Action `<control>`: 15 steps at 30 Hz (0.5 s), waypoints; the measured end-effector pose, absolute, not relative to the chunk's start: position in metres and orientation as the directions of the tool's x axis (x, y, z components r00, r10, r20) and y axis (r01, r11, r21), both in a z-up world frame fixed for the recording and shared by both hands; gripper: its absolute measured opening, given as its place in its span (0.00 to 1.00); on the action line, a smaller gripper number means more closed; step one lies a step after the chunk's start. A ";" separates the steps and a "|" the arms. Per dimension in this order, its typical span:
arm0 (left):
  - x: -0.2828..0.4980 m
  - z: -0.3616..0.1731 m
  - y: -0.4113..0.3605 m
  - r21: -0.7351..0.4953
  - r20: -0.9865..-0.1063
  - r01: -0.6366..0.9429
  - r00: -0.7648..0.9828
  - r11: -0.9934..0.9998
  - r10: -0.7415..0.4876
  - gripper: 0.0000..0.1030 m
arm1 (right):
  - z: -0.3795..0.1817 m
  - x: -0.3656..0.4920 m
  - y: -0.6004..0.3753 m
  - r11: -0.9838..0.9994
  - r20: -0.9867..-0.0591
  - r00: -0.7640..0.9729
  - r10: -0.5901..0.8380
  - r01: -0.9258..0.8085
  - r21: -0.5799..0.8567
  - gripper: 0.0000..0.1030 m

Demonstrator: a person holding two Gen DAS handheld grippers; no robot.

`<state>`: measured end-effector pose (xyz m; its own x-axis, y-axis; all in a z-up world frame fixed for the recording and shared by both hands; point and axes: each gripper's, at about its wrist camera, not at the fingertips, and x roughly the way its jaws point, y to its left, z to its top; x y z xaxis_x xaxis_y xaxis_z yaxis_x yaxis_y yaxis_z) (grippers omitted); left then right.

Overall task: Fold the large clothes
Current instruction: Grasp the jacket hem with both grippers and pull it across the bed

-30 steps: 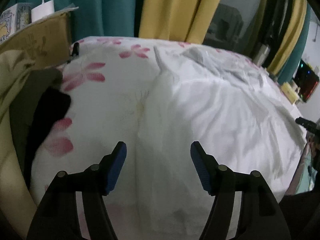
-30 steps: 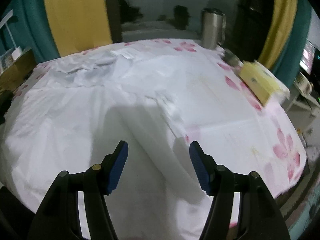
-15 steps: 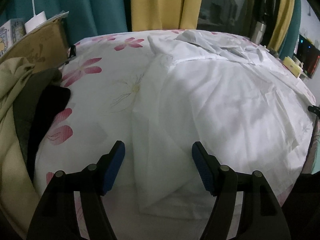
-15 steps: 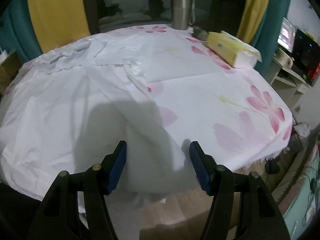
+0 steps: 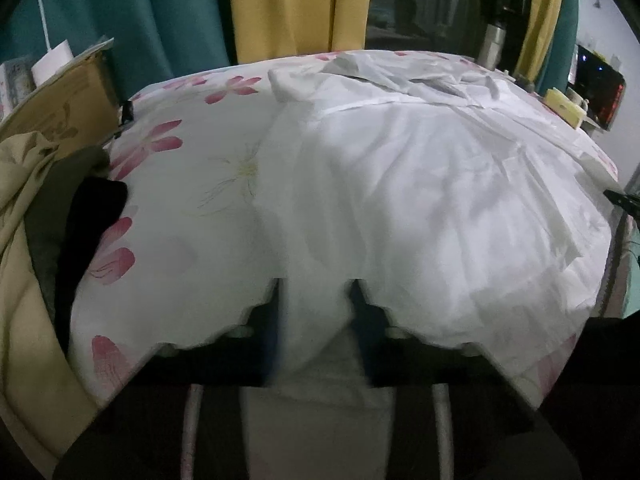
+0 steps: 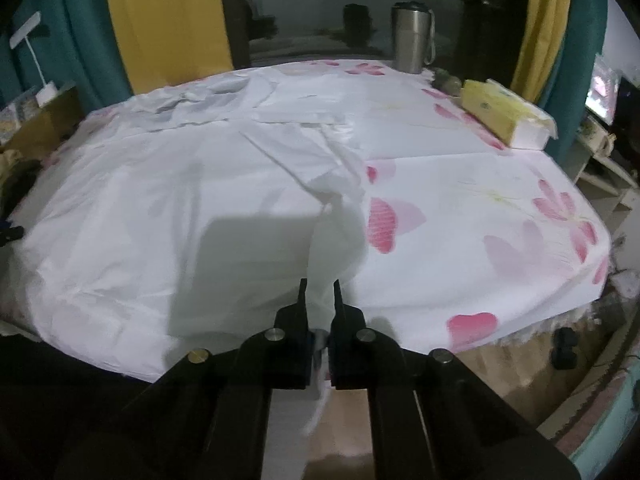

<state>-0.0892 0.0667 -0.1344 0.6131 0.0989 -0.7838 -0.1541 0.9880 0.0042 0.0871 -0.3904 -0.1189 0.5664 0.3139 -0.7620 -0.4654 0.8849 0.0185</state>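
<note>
A large white garment (image 5: 420, 184) lay spread across a worktop covered by a white cloth printed with pink flowers (image 6: 520, 216), its near hem hanging just over the front edge. It looked thin, light and limp, a fabric likely to sag, crease and slide over the smooth cloth, so the hem corners seemed the sensible places to take hold. The left gripper (image 5: 316, 312), blurred, was closing its fingers with a bunched fold of the hem between them; whether they already pinched it could not be told. The right gripper (image 6: 319, 296) had its fingers nearly together, clamped on a narrow pleat of the hem at the other corner. Near the far right of the worktop stood a steel tumbler (image 6: 412, 38) and a yellow tissue pack (image 6: 506, 116). A cardboard box (image 5: 60, 96) and piled clothes (image 5: 44, 216) sat to the left, with teal and yellow curtains (image 5: 256, 8) behind in a dim room.
</note>
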 end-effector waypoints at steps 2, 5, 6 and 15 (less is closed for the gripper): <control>-0.091 -0.133 0.071 -0.028 -0.788 -0.138 0.612 0.990 0.063 0.06 | -0.117 0.084 -0.387 0.873 -0.759 0.546 0.355 -0.484 0.061 0.05; -0.094 -0.128 0.073 -0.049 -0.781 -0.114 0.624 0.992 0.033 0.05 | -0.108 0.083 -0.385 0.865 -0.743 0.552 0.379 -0.496 0.073 0.05; -0.094 -0.125 0.074 -0.060 -0.775 -0.113 0.632 0.992 0.025 0.05 | -0.103 0.084 -0.385 0.865 -0.735 0.558 0.384 -0.496 0.075 0.05; -0.101 -0.083 0.089 -0.143 -0.669 -0.110 0.743 0.984 -0.014 0.05 | -0.049 0.093 -0.392 0.874 -0.651 0.643 0.404 -0.481 0.067 0.05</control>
<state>-0.1013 0.0889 -0.0828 0.7431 -0.0141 -0.6690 -0.1103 0.9835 -0.1432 0.0926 -0.3924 -0.0494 0.6425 0.4039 -0.6512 -0.4811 0.8741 0.0674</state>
